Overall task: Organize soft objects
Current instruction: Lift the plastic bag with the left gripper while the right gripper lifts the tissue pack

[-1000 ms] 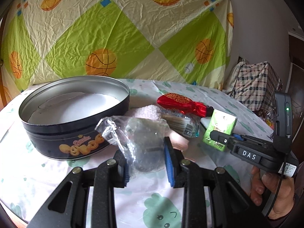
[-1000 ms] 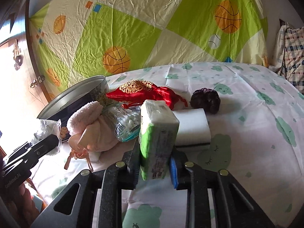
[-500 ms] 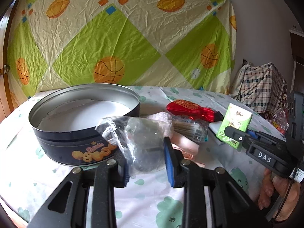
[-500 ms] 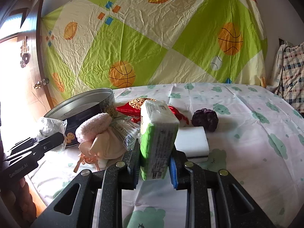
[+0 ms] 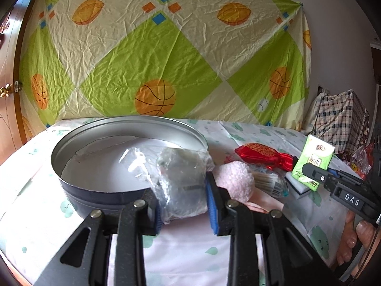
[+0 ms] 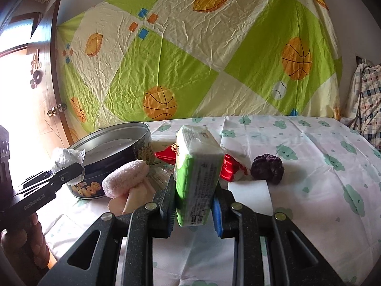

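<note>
Both grippers point(image 5: 183, 200) point(image 6: 193, 211) rose above the printed tablecloth point(image 6: 309, 166).

White letters "DAS" stand on the black right gripper point(image 5: 316, 178); "GenRobot.AI" runs along the left gripper point(image 6: 69, 170); print on the green tissue pack point(image 6: 197, 178) and cookie tin point(image 6: 114, 157) is unreadable.

left gripper point(image 5: 183, 200): matte black speckled fingers, blue ribbed pads, silver screws behind them | right gripper point(image 6: 193, 208): same build, white "DAS" marking | bare-skinned hand point(image 5: 354, 237) on handle
</note>
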Available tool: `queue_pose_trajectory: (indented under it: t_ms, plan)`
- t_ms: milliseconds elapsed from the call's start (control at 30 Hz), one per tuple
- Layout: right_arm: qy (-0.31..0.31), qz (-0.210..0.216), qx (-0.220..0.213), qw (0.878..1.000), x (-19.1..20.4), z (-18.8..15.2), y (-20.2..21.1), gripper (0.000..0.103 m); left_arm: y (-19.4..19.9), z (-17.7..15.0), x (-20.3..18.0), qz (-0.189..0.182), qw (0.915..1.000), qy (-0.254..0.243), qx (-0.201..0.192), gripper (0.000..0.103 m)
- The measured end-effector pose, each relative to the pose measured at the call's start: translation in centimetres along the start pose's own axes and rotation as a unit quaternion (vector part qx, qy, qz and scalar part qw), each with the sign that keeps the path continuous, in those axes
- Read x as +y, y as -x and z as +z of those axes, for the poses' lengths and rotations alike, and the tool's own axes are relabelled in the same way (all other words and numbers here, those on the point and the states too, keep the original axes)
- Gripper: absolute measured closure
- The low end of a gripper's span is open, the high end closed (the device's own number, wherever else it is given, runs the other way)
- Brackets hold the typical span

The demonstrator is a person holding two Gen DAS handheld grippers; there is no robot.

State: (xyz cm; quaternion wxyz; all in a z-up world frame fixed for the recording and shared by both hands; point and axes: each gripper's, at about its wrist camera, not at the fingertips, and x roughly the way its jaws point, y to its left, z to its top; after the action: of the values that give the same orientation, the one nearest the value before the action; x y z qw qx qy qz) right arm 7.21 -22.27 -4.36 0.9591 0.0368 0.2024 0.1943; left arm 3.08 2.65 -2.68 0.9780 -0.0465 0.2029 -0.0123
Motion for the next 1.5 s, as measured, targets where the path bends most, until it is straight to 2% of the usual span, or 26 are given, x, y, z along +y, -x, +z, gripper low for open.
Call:
queue_pose_trajectory:
  t_ms: [500, 1500]
  plan:
    - [0.009, 0.02, -0.016, 1.0, 1.8, 1.6, -1.1, 0.076, -0.7, 2.1, 1.2, 0.015, 0.9995, -0.005, -0.027, 0.074]
    - [0.016, 0.039, -0.066, 0.997, 4.6, 3.0, -2.3, 0.075, -1.6, 2.9, 2.4, 0.05, 0.9975, -0.001, -0.05, 0.075]
